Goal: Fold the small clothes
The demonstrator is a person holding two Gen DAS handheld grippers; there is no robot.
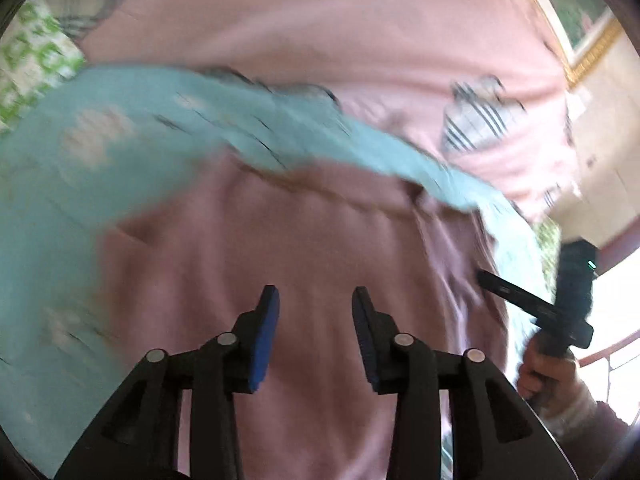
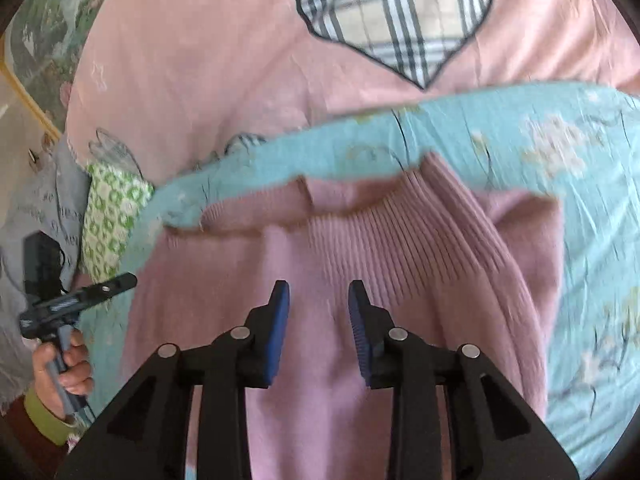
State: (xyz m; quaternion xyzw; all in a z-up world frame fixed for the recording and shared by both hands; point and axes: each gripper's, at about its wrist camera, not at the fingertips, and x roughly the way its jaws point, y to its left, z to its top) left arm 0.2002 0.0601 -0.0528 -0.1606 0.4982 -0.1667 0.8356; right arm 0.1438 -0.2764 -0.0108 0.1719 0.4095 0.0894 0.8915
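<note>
A mauve knit sweater (image 1: 280, 248) lies on a turquoise floral sheet (image 1: 60, 220). In the right wrist view the sweater (image 2: 400, 248) shows a ribbed band (image 2: 420, 208) folded across its far edge. My left gripper (image 1: 316, 296) hovers over the sweater's body, its blue pads apart with nothing between them. My right gripper (image 2: 319, 290) also stands open above the knit, just short of the ribbed band, and holds nothing. The left wrist view is blurred.
A pink quilt (image 2: 200, 60) with a plaid heart patch (image 2: 400, 12) lies beyond the sheet (image 2: 520, 140). A green-and-white patterned cushion (image 2: 116, 216) sits at the left. A person's hand (image 1: 540, 368) grips the other tool at the right edge; the opposite hand (image 2: 60, 364) shows at lower left.
</note>
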